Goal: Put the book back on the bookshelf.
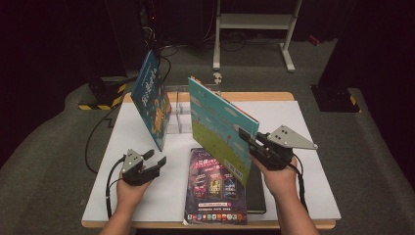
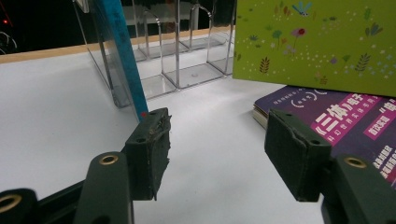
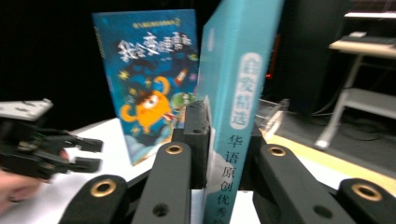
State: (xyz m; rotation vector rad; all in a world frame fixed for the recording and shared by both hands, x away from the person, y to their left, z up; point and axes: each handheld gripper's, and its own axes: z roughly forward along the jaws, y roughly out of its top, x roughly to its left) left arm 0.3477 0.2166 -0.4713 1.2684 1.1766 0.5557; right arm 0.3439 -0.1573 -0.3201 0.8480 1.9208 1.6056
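Two jaws of my right gripper [image 3: 208,140] are clamped on the spine edge of the teal book [image 1: 222,125], holding it upright above the surface so it can enter the clear rack [image 1: 178,110]. My left gripper [image 1: 147,164] waits with jaws apart, holding nothing.

I see a blue picture book [image 1: 152,100] leaning upright in the clear acrylic rack [image 1: 178,115] at the far bench [image 1: 142,196] edge. Nearer me, a purple book [image 1: 215,188] lies flat on a black notebook [image 1: 255,193].

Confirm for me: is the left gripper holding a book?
No, in the left gripper view the left gripper stands open over bare white table, with nothing between its pads.
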